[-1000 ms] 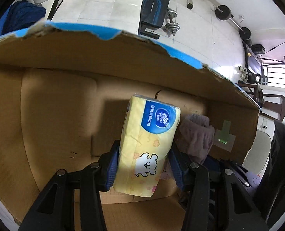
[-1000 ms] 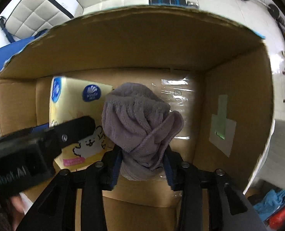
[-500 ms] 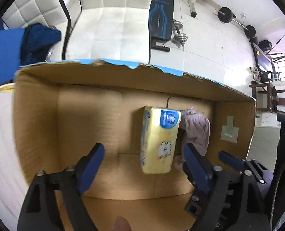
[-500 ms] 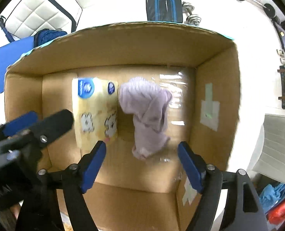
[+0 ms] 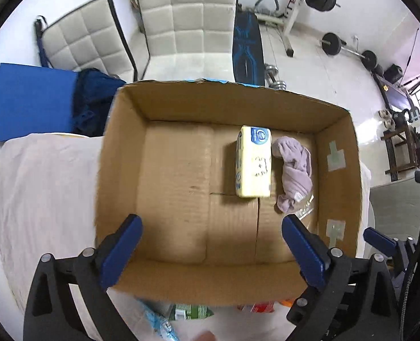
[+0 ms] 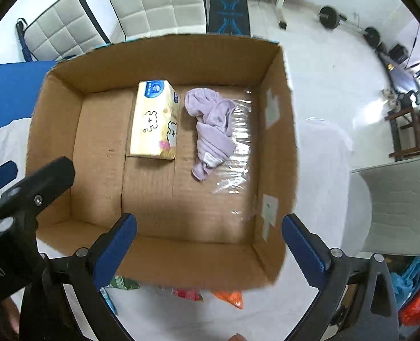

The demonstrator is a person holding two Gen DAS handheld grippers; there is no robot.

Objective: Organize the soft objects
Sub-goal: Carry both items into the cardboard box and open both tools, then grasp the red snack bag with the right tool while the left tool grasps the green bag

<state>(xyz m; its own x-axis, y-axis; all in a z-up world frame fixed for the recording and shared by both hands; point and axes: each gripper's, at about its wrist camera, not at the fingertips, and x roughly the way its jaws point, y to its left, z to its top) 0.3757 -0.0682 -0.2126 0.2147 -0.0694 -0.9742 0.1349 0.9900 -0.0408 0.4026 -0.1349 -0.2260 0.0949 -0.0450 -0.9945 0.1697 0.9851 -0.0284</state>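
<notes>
A yellow tissue pack lies flat on the floor of an open cardboard box. Just to its right lies a crumpled mauve towel. Both grippers hang high above the box's near wall, pointing down. My left gripper is opening its jaws wide, with nothing between them. My right gripper is doing the same, also holding nothing. In the right wrist view, the left gripper's body shows at the left edge.
The box stands on a table under a white cloth. Colourful snack packets lie by the box's near wall. Clear plastic film lies under the towel. Behind the box are white chairs, a blue mat and gym weights.
Both grippers let go inside the box, the left of the tissue pack and the right of the towel. They opened wide and rose well above it. Pack and towel now lie on the box floor.
</notes>
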